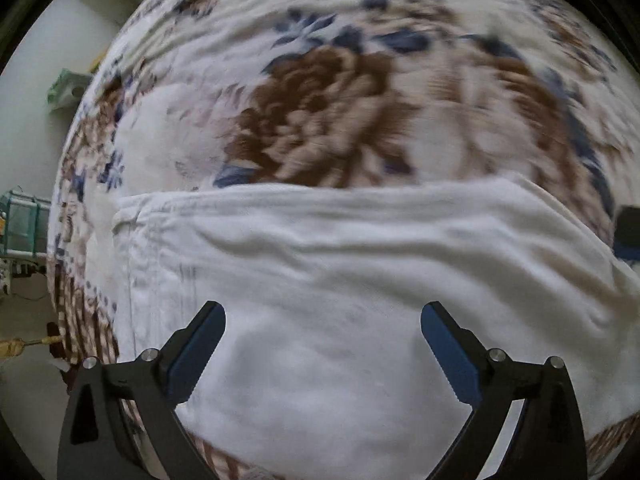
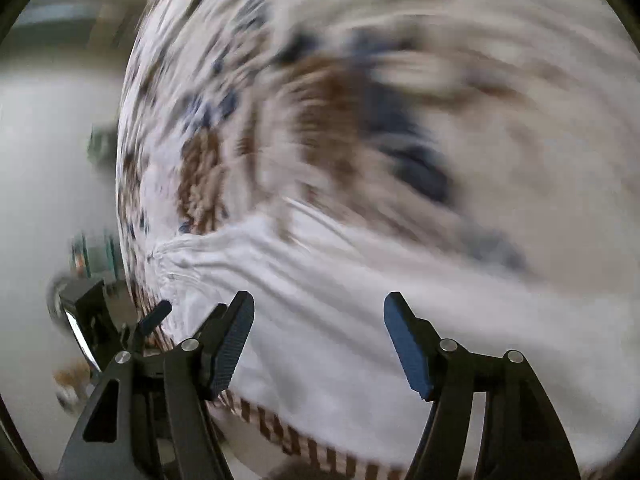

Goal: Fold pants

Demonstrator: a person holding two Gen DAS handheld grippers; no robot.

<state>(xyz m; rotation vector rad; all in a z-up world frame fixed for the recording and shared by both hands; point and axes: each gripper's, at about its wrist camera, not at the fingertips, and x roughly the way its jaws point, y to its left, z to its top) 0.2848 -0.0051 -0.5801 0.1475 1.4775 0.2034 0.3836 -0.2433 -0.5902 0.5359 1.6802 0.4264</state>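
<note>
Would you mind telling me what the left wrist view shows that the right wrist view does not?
Only the left wrist view gives a sharp look at the big brown flower on the blanket and the pants' straight far edge. Only the right wrist view shows the left gripper from outside, beside the pants' gathered end. Both show white pants on the floral blanket, with open, empty jaws above them.

White pants (image 1: 340, 280), cream blanket (image 1: 320, 112) with brown-and-blue floral print
</note>
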